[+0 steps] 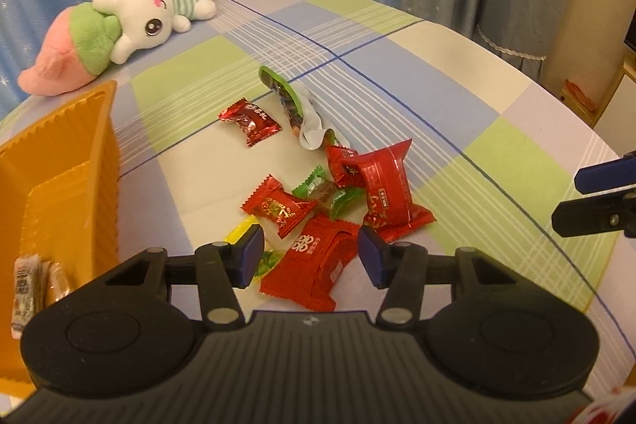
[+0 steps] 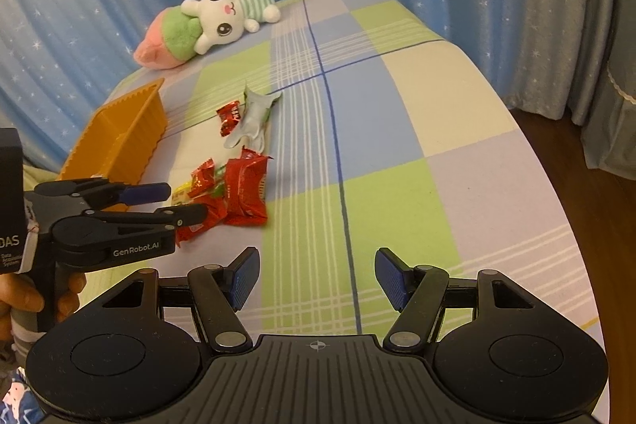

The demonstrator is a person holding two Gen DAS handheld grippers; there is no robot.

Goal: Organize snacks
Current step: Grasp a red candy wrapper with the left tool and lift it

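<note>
Several wrapped snacks lie in a pile on the checked tablecloth, mostly red packets with green and yellow ones; the pile also shows in the right wrist view. A flat red packet lies between the fingers of my open left gripper, which hovers over the pile's near edge. An orange tray stands to the left with a few packets in its near corner. My right gripper is open and empty over bare cloth, right of the pile.
A plush rabbit with a pink and green carrot lies at the table's far left. A lone red candy and a silver and green wrapper lie beyond the pile. Blue star curtains hang behind. The table's rounded edge drops off at right.
</note>
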